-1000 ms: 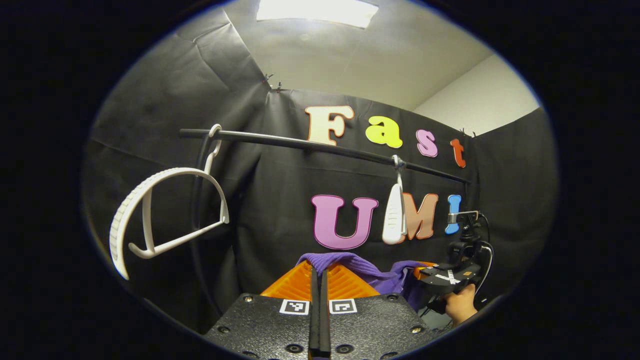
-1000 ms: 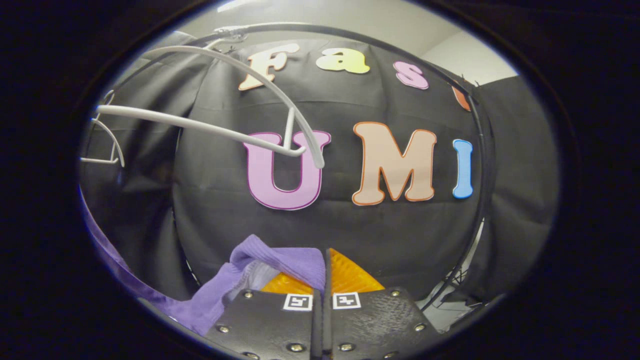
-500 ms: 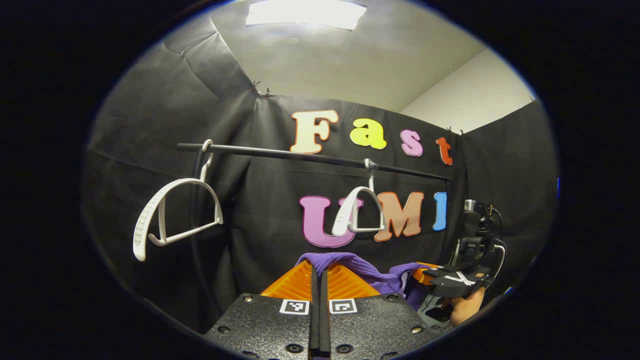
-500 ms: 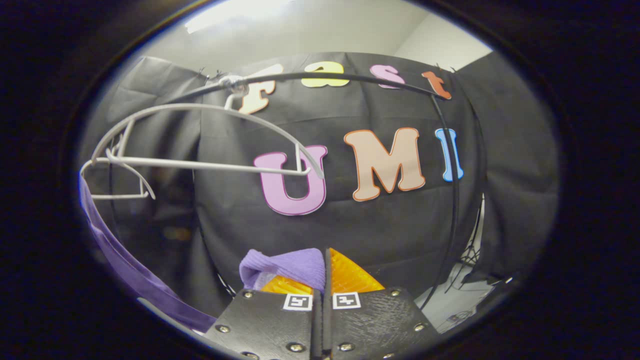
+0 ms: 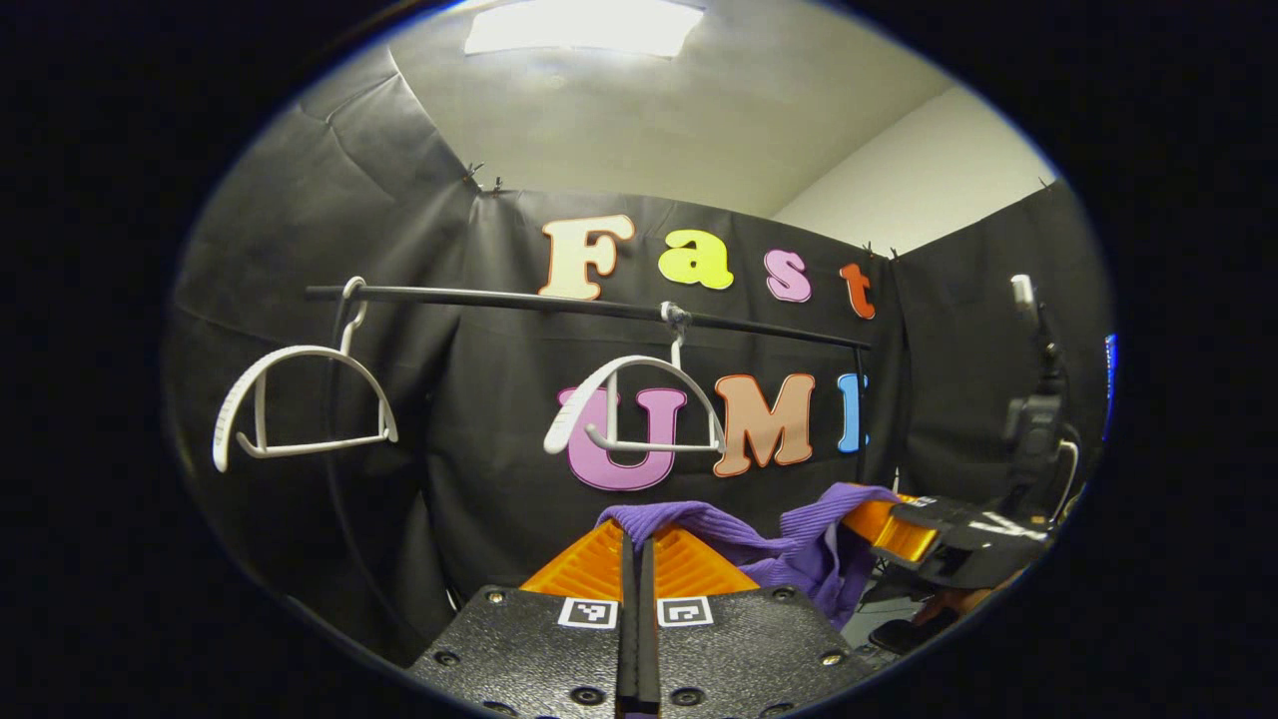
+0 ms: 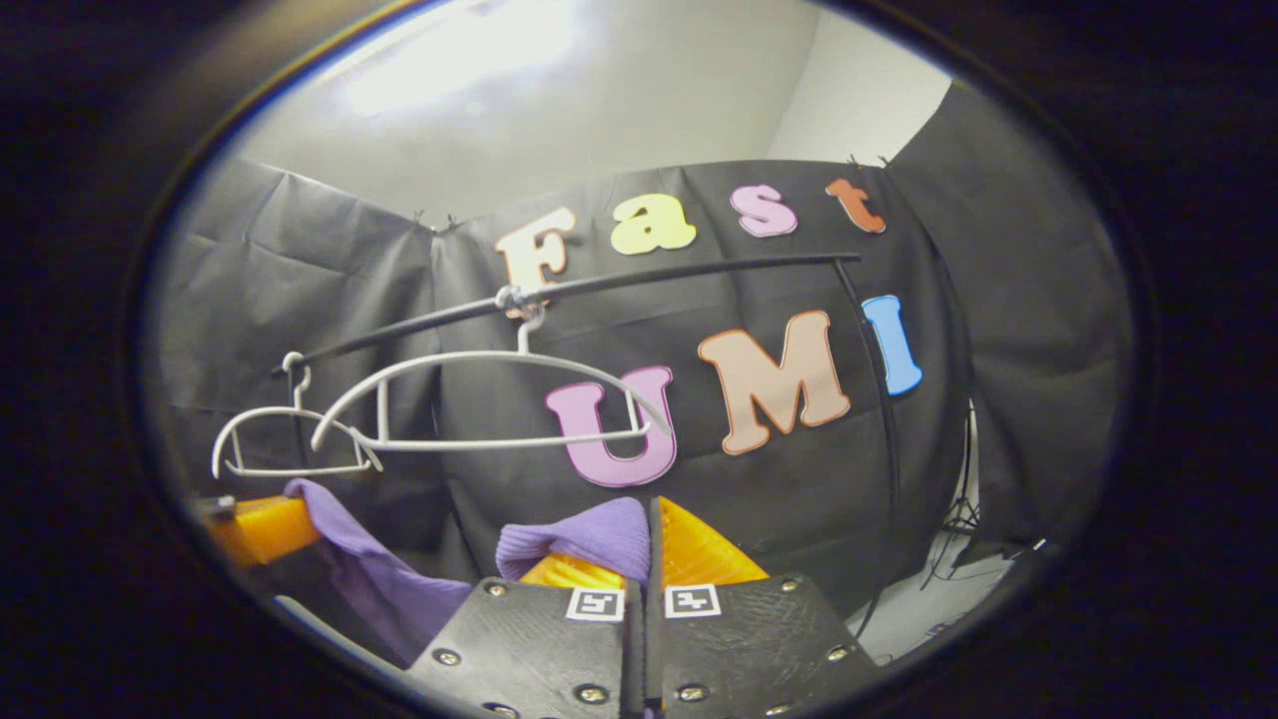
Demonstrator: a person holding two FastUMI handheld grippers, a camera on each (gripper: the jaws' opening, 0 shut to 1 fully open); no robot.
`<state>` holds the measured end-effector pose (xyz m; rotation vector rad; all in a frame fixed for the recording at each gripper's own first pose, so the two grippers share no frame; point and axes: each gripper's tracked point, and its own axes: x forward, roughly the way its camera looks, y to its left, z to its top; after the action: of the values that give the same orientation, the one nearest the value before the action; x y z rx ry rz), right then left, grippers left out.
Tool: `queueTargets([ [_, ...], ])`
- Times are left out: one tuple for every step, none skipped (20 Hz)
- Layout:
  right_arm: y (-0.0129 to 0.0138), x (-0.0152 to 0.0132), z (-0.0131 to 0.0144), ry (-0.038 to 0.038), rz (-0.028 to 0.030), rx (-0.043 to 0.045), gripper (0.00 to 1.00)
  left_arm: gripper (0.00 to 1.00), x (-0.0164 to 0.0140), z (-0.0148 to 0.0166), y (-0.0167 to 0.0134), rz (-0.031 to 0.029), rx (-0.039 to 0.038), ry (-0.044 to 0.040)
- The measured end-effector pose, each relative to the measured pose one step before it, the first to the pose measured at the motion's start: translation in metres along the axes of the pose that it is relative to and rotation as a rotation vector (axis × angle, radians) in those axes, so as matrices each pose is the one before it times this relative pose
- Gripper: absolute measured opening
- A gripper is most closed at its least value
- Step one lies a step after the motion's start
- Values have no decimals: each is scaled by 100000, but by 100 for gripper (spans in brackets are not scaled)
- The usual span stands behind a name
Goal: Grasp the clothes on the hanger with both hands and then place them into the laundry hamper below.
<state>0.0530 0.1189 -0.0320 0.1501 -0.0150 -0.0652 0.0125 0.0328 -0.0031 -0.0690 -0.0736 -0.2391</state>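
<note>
Black cloth walls [image 5: 499, 449]; bright ceiling light [image 5: 584, 25]

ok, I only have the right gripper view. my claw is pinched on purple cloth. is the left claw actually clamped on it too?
Observer: Yes. In the left gripper view the left claw has its fingers together, with the purple garment pinched at the tips.
Operator: does the cloth run unbroken between the two?
Observer: It does. From the left tips it sags in a fold, then rises over the right claw.
Operator: anything past my claw on that side?
Observer: A dark stand with a small device on top, beyond the right claw.
</note>
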Motion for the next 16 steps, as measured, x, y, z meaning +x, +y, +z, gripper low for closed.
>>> queueTargets([
  [216,-372,822,-1701,885,-166,1,0,458,-22,-387,-572,-594,-456],
  [85,-221,344,-1249,766,-350,1,0,415,136,-203,12,164,-821],
  [53,-134,495,-1563,406,-439,1,0,470,142,-23,285,785,-1574],
  [-146,5,280,-1395,-101,-336,1,1,471,102,7,786,972,-1238],
  [-468,189,170,-1108,-954,-90,0,1,375,-40,151,898,729,-1180],
  [-445,259,-229,-316,-608,354,1,1,485,-141,-96,72,-319,-655],
  [-275,294,-322,232,-470,971,0,1,497,-477,-314,-533,-843,112],
  [-272,483,-513,560,61,1086,0,1,454,-580,-74,144,-471,770],
  [-283,739,-633,656,239,1037,1,1,474,-442,94,153,-157,287],
  [-35,249,-761,887,1192,1552,1,1,493,-532,161,490,-82,425],
  [144,649,-996,2181,2307,2613,1,1,571,-797,148,449,-234,649],
  [-180,667,-1435,2827,1519,2905,1,1,501,-747,-3,-257,-382,924],
  [-399,364,-1021,2011,105,2265,1,1,431,-859,-159,-906,-4,1445],
  [-504,226,-881,1766,-154,2022,1,1,311,-775,-92,-575,-76,1490],
  [-316,336,-775,1681,21,1957,1,1,320,-783,137,-5,-542,1072],
  [-233,257,-870,2022,140,2150,1,1,263,-568,-30,-60,-346,711],
])
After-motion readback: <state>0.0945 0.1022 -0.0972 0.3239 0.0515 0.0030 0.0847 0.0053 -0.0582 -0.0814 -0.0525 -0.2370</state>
